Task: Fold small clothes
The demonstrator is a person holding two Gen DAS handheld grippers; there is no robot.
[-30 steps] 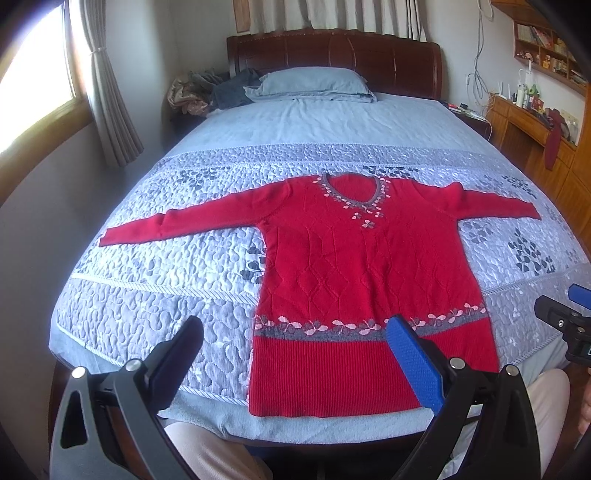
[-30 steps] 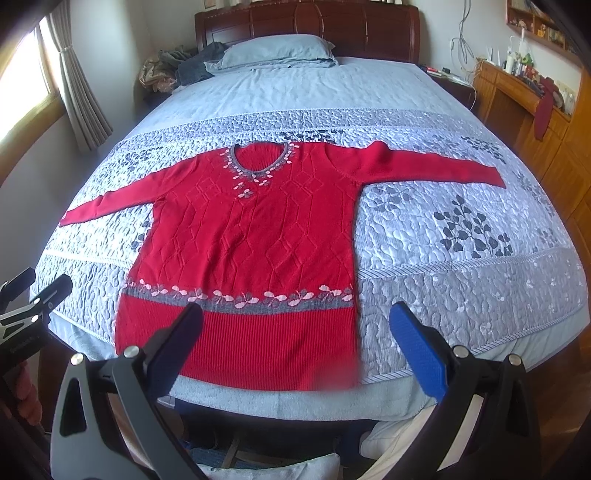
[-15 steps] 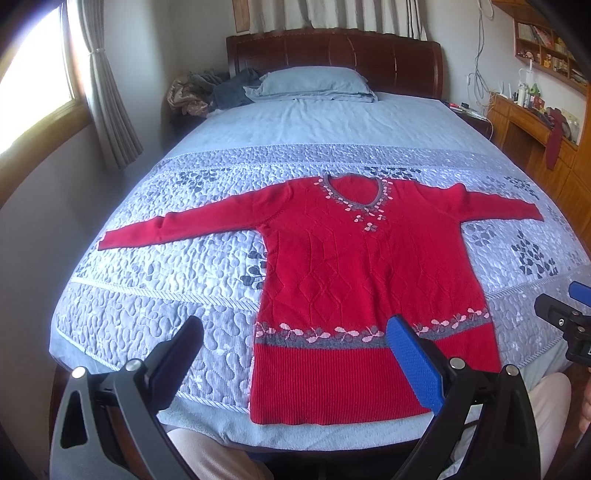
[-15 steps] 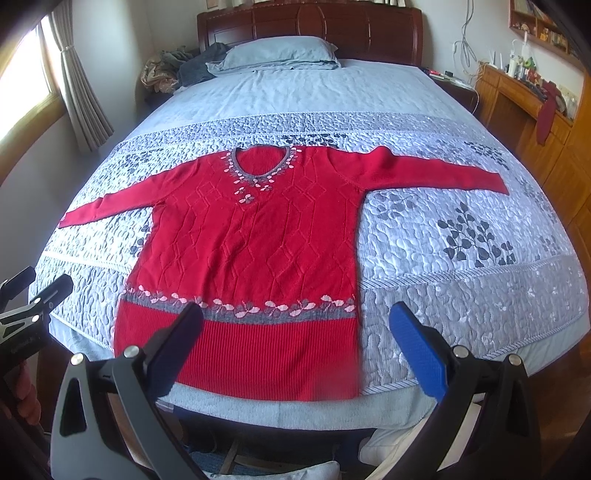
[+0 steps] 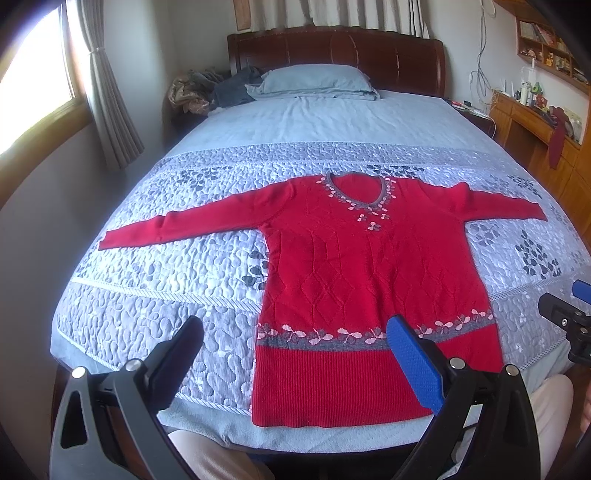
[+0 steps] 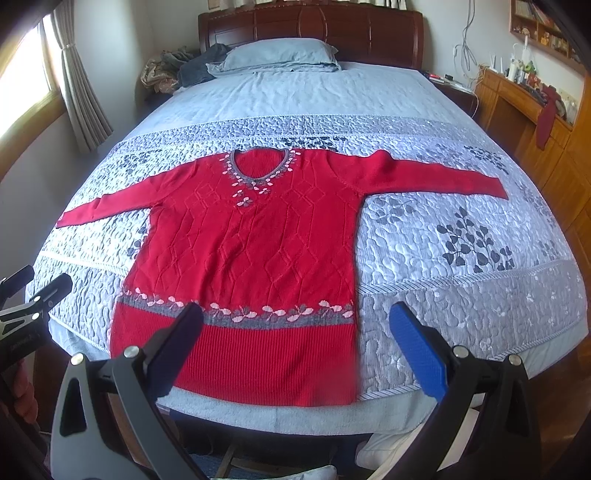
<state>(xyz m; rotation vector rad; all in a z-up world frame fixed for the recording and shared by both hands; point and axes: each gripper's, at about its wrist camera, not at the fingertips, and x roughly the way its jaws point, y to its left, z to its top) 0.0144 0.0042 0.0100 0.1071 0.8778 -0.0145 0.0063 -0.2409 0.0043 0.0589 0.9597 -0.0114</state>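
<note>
Cam setup: both wrist views sat at bed (image 5: 332, 122) foot, facing headboard (image 6: 310, 26).
Left cam offset left, right cam offset right; both shared red sweater (image 5: 362, 280) & quilt (image 6: 461, 258), mid-range.

A bed (image 5: 332, 122) with a dark wood headboard (image 5: 332, 51) and 1 pillow (image 5: 314, 79) fills the room. Daylight enters a window (image 5: 33, 81) on the left, beside a curtain (image 5: 107, 92). Wooden cabinets (image 6: 535, 110) line the right wall.

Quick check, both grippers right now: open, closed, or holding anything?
Left gripper: open, holding nothing, above the red sweater hem.
Right gripper: open, holding nothing.
</note>
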